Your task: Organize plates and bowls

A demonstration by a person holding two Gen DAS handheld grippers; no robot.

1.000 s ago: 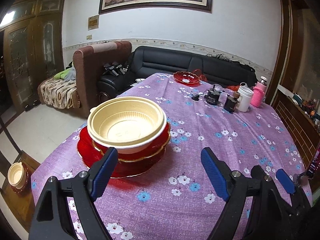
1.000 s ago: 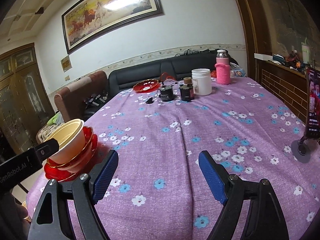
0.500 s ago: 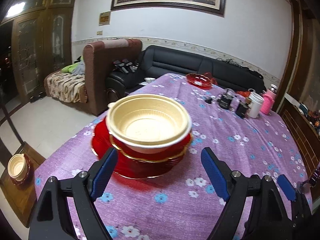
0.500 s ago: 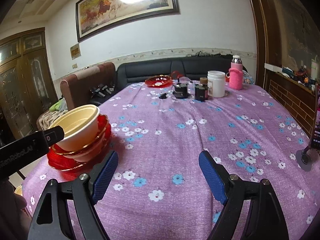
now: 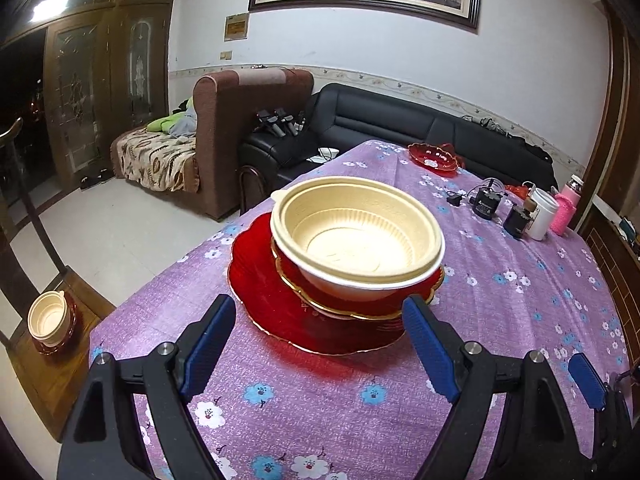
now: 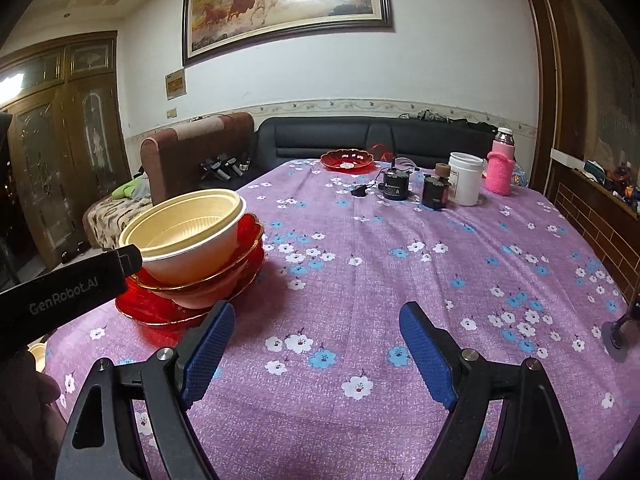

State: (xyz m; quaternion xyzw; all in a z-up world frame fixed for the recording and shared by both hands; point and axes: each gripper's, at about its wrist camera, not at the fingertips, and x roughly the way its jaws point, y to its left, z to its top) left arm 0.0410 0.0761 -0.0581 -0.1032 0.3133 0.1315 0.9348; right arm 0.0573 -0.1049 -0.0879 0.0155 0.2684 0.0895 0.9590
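Note:
A cream bowl (image 5: 356, 236) sits on a gold-rimmed red bowl (image 5: 424, 284), which rests on a wide red plate (image 5: 264, 300), near the left edge of the purple flowered table. My left gripper (image 5: 320, 344) is open and empty just in front of this stack. The stack also shows in the right wrist view (image 6: 188, 236). My right gripper (image 6: 316, 352) is open and empty over the cloth, to the right of the stack. Another red dish (image 6: 347, 159) sits at the table's far end.
At the far right stand a white jar (image 6: 465, 178), a pink flask (image 6: 500, 168) and two small black devices (image 6: 394, 186). A second cream bowl (image 5: 47, 318) rests on a low wooden stand at the left. Sofas lie beyond the table.
My left gripper has swung left and nearer, so the stack now sits centred between its fingers. My right gripper view has shifted closer to the stack. Both stay open.

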